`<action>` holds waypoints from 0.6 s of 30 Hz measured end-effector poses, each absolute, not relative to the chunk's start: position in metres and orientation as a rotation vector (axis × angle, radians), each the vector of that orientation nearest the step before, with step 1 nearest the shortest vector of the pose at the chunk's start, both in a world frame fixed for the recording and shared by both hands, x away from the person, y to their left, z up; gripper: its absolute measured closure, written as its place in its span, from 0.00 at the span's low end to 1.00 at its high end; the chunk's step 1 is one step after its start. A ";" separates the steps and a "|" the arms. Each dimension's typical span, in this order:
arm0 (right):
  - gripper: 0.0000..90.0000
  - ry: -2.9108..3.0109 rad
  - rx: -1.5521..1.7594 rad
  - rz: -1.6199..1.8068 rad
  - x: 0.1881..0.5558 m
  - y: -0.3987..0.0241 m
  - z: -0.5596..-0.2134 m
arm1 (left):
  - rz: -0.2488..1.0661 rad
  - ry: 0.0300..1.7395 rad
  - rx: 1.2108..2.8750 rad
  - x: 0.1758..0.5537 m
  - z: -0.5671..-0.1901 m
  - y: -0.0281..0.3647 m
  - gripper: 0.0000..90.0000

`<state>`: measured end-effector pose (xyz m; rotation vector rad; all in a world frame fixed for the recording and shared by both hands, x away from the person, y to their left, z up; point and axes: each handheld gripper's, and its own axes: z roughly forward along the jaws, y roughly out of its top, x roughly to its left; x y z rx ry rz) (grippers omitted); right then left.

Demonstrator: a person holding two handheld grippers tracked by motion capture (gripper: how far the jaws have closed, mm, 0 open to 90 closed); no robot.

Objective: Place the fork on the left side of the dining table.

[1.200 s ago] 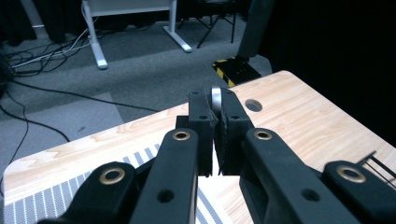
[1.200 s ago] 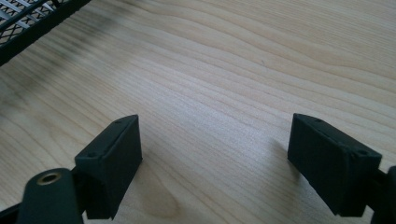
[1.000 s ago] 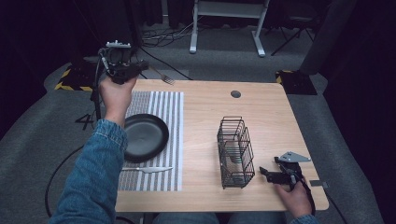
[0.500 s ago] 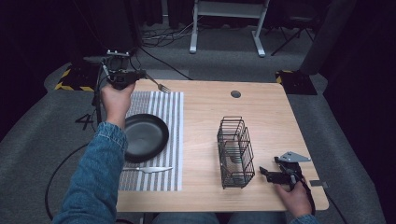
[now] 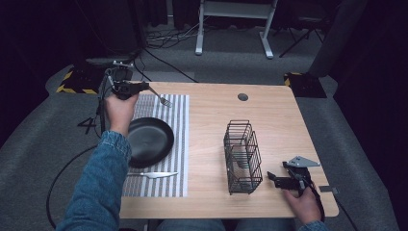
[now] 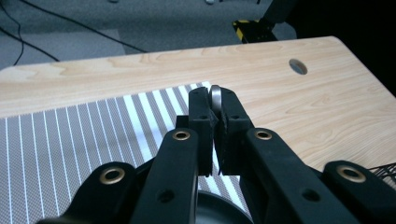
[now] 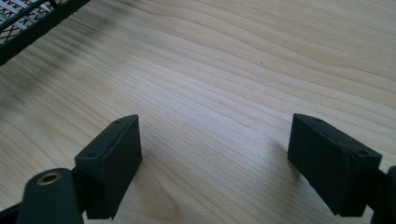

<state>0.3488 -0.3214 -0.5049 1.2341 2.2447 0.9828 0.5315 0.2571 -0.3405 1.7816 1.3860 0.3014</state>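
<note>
You had the fork [image 5: 160, 96] clamped in your left gripper [image 5: 129, 88], jaws pinched tight on the handle end. From above, its long axis ran out to the right of the gripper and slanted slightly toward you, tines leading and tipped a little downward. It hung over the far end of the striped placemat [image 5: 179, 144], and whether the tines touched the mat could not be told (the shadow was too close to call).

In the left gripper view, the metal handle [image 6: 215, 94] sat edge-on between the two black pads, poking just past their tips, so the rest of the fork stretched away beyond the jaws and was hidden behind them. Below the gripper lay the mat's stripes, with the wooden table [image 6: 289, 107] beyond.

The fork stayed on the far side of the black plate [image 5: 149, 140], apart from it, and the knife [image 5: 153, 174] lay on the mat at the plate's near edge, well away from the fork.

Your right gripper [image 5: 279, 179] rested low at the table's near right corner, just beside the black wire basket [image 5: 242, 156]. Its jaws stood wide apart with nothing between them: the right gripper view showed bare wood grain between the pads [image 7: 112, 163] and a corner of the basket's mesh [image 7: 32, 21] at top left.
</note>
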 end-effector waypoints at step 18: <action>0.20 2.245 1.234 0.983 0.349 -0.321 -0.505 | 0.164 1.473 1.790 0.542 -0.370 0.267 0.96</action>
